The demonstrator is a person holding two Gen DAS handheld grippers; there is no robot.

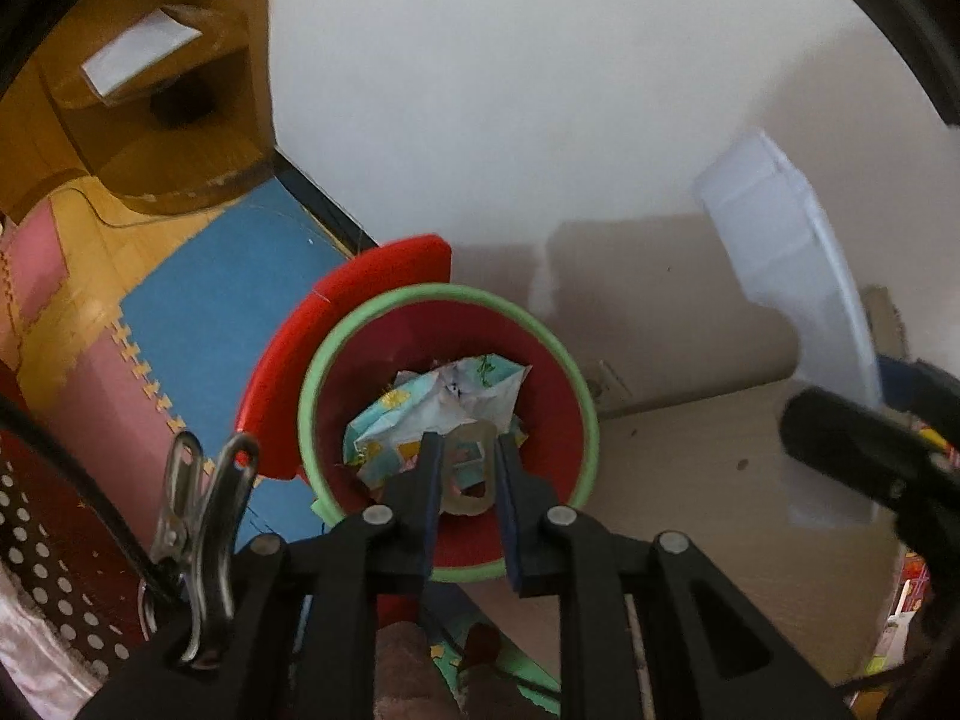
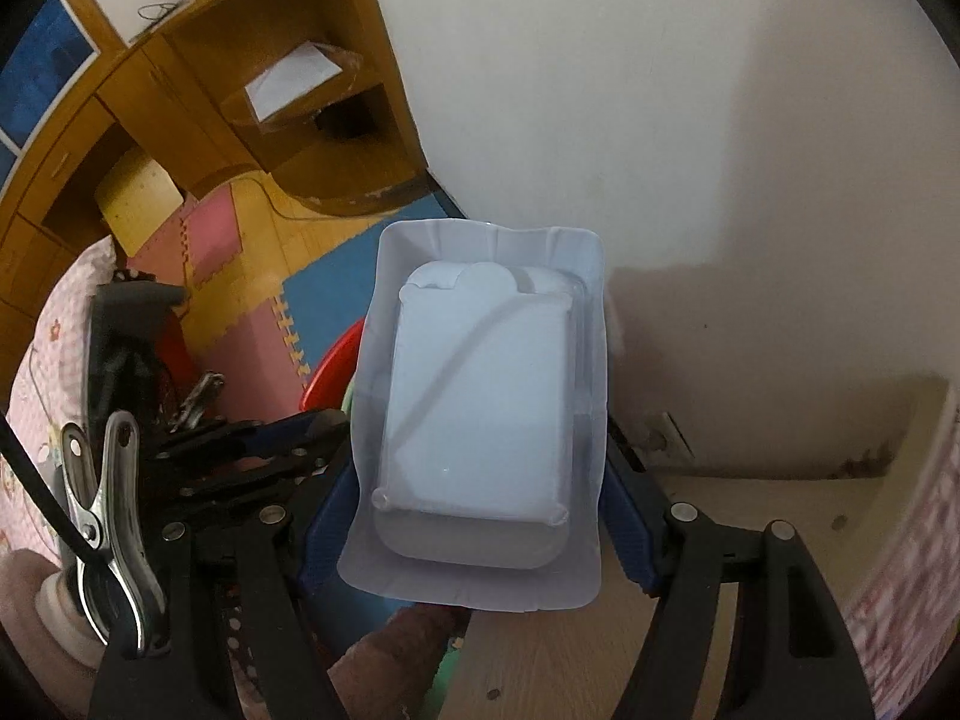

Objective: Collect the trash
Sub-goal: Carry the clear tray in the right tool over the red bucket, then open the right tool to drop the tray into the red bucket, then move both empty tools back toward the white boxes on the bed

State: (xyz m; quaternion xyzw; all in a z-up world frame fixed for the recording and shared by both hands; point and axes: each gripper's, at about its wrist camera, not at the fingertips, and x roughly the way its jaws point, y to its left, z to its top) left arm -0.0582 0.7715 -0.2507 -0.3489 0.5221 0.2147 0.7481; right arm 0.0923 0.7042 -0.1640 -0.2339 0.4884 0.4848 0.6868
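Observation:
A red bin with a green rim (image 1: 576, 396) stands below by the white wall, with crumpled patterned paper (image 1: 432, 402) inside. My left gripper (image 1: 468, 450) hangs over the bin's mouth. It is shut on a small translucent plastic piece (image 1: 471, 480) that sits between its pads. My right gripper (image 2: 480, 450) is shut on a white moulded plastic packaging tray (image 2: 480, 372), gripped by its two long sides. In the left wrist view that tray (image 1: 798, 300) shows at the right edge, beside and above the bin.
A red lid or pan (image 1: 360, 288) rests behind the bin. Blue and pink foam mats (image 1: 210, 300) cover the floor. A wooden shelf unit (image 2: 288, 120) stands at the back left. A beige surface (image 1: 690, 480) lies right of the bin.

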